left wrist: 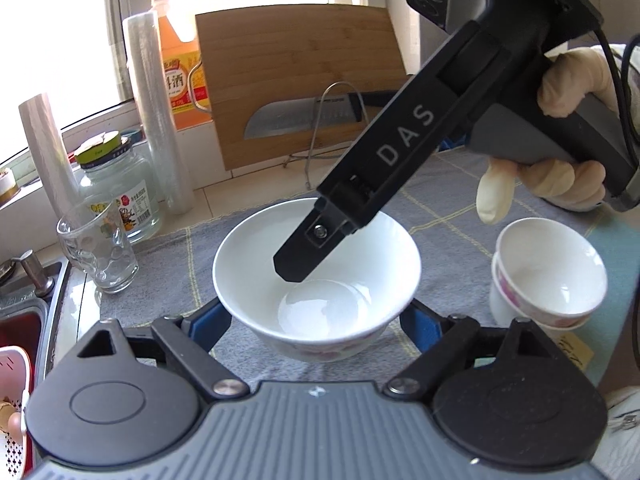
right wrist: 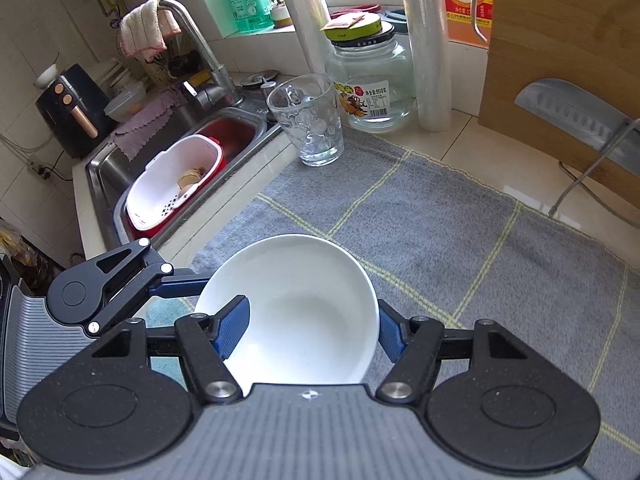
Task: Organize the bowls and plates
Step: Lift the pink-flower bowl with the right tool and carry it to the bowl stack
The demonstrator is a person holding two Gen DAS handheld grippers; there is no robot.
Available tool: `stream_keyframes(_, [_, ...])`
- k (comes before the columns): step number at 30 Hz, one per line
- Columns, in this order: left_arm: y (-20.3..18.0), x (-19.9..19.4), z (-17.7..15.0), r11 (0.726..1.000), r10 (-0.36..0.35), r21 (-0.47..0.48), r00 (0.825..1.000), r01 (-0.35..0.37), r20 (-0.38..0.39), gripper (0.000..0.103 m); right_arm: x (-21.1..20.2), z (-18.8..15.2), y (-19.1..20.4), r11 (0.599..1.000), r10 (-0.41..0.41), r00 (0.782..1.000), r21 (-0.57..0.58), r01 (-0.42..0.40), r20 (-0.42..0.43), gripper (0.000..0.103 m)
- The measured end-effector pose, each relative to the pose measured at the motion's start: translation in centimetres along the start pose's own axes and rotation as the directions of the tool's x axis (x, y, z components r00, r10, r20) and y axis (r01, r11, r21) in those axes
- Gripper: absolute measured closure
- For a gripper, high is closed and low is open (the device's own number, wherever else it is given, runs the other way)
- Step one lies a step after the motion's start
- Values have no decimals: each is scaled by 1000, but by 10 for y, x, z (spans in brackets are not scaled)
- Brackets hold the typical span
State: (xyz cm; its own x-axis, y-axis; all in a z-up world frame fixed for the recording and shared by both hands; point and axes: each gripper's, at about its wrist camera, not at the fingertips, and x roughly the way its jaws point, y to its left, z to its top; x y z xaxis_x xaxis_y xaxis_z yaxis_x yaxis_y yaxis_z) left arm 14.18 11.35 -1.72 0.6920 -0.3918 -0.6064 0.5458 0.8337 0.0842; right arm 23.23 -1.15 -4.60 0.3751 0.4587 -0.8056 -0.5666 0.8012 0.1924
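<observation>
Bowl (left wrist: 316, 280) sat between open left jaws, ungripped. Right gripper (right wrist: 312, 330) straddled its rim, contact unclear. Step: grasping bowl. Next: stack near cups (left wrist: 548, 276).

Glass tumbler (right wrist: 306, 120), lidded jar (right wrist: 370, 80), knife (right wrist: 580, 120) against bamboo board (right wrist: 560, 40).

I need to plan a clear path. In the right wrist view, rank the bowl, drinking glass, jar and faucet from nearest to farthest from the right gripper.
1. Bowl: in the right gripper, one finger inside its rim.
2. Drinking glass: ahead, at the cloth's far edge.
3. Jar: just behind the glass, to its right.
4. Faucet: far left, over the sink.
</observation>
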Motion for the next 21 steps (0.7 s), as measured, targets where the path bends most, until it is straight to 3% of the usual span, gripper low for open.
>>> stream_keyframes(11, [-33, -17, 14, 996, -81, 36, 997, 80, 20, 13, -48, -35, -1, 998, -56, 997, 40, 54, 52, 31])
stream_keyframes(21, [-70, -11, 19, 978, -184, 108, 982, 179, 41, 13, -91, -73, -13, 982, -145, 984, 133, 131, 106, 31])
